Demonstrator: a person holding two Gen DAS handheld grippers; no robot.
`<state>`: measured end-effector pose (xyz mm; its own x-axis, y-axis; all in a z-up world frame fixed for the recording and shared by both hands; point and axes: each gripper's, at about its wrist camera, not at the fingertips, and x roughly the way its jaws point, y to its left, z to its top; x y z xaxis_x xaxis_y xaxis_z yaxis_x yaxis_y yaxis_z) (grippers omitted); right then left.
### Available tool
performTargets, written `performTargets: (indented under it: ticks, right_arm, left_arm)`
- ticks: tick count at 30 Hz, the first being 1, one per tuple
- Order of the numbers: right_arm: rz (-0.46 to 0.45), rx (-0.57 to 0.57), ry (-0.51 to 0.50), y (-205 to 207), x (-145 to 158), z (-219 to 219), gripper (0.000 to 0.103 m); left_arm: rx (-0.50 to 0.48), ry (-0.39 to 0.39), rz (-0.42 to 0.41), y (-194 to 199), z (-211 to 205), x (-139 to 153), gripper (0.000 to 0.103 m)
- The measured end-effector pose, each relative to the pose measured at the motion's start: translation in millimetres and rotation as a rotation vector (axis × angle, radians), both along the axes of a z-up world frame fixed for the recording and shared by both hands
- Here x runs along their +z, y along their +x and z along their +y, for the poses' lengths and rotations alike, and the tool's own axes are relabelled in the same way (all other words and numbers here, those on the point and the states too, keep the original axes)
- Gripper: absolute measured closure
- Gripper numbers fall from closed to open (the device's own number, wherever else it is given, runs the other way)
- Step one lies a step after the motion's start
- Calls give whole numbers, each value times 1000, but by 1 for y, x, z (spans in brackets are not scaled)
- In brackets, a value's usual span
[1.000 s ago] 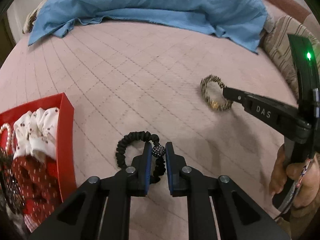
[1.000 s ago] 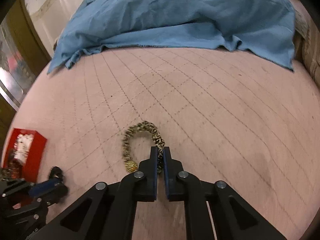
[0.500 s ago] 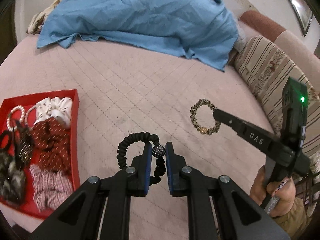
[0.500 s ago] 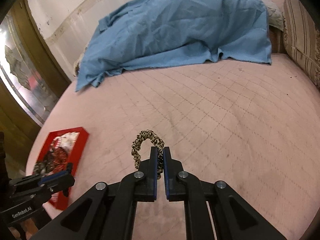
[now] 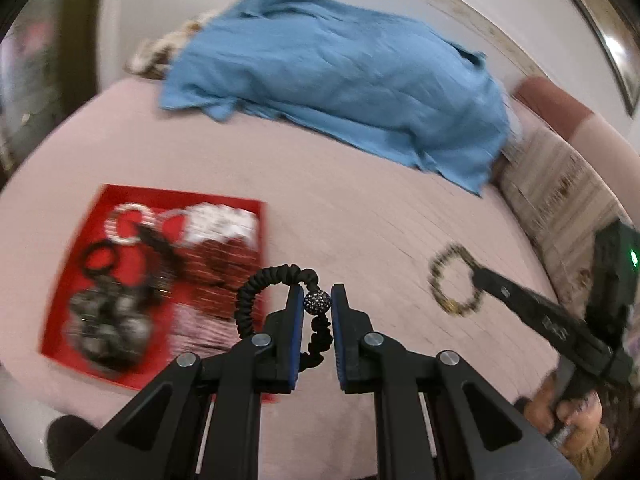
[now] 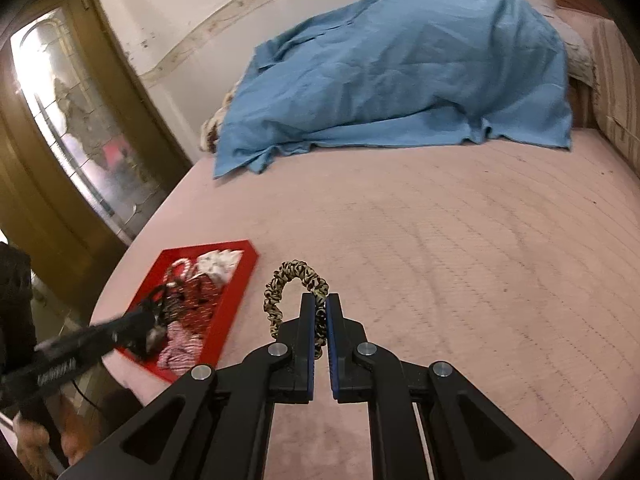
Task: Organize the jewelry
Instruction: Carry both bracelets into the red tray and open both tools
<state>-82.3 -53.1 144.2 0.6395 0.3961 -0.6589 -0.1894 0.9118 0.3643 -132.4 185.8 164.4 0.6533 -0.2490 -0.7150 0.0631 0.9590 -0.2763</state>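
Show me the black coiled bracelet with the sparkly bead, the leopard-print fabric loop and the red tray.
Black coiled bracelet with sparkly bead [image 5: 317, 303]: left wrist view, on the bead.
Leopard-print fabric loop [image 6: 294, 273]: right wrist view, on its top arc.
Red tray [image 6: 234, 300]: right wrist view, on its near wall.

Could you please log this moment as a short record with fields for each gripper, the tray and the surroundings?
left gripper: shut on the black beaded hair tie, fingers pinching its sparkly bead
right gripper: shut on the leopard-print hair tie
red tray: on the pink bedspread, holding scrunchies and a pearl bracelet
backdrop: blue cloth heaped at the far side
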Motion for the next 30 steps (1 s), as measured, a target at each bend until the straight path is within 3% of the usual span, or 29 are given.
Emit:
performTargets:
  ticks: [8,16,20,30]
  right_arm:
    - [4,92,9,-5,7,44,97]
    - [5,189,-10,1,17,95,97]
    - [11,234,-27,10,18,123,97]
    - [42,310,-37,53,9,184,97]
  left_arm:
    - [184,-28,-16,-6,80,1,90]
    - [268,-80,-7,-9,125,-14,90]
    - [255,-131,9,-9,131,-25,90]
    - [158,-151,64,-11,111,-54,90]
